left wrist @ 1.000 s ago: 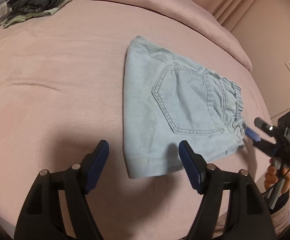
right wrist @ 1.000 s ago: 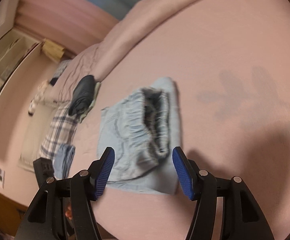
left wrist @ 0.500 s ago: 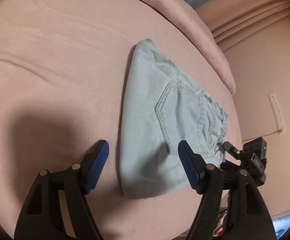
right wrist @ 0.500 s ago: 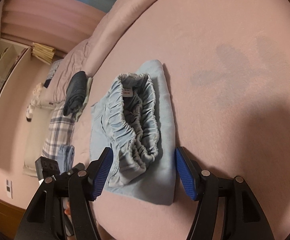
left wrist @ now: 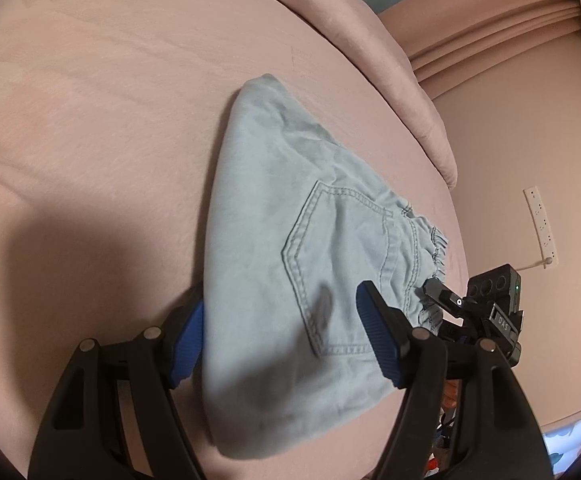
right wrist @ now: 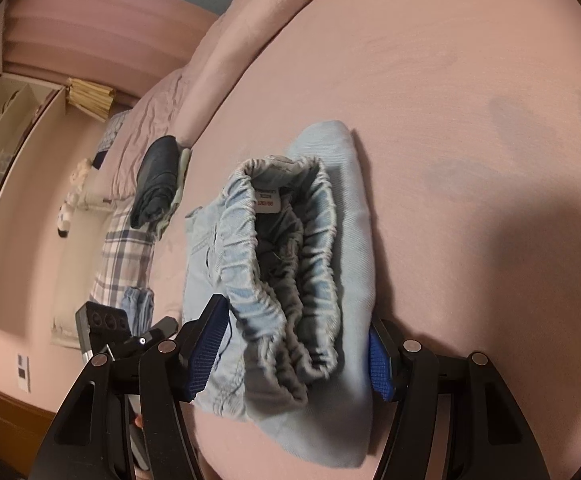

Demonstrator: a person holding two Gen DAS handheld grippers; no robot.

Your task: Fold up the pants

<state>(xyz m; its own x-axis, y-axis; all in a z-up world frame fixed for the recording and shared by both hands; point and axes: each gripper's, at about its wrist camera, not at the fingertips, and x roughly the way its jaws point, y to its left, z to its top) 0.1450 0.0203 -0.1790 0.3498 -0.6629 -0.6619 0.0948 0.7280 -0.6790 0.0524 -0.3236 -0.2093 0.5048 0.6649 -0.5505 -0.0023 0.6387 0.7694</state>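
Across the pink bed (left wrist: 90, 128) we see the folded pale denim pants (left wrist: 290, 240) near its front edge; beyond them a dark folded garment (right wrist: 158, 184) lies on plaid cloth (right wrist: 124, 256), well apart; open sheet spreads on the far side; our left gripper (left wrist: 278, 332) and right gripper (right wrist: 294, 352) both straddle the bundle, jaws apart, gripping nothing.

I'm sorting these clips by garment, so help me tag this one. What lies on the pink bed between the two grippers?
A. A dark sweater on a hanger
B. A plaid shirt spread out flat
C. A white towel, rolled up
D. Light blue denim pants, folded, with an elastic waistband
D: the light blue denim pants lie folded on the pink bed, the gathered elastic waistband open toward the right gripper.
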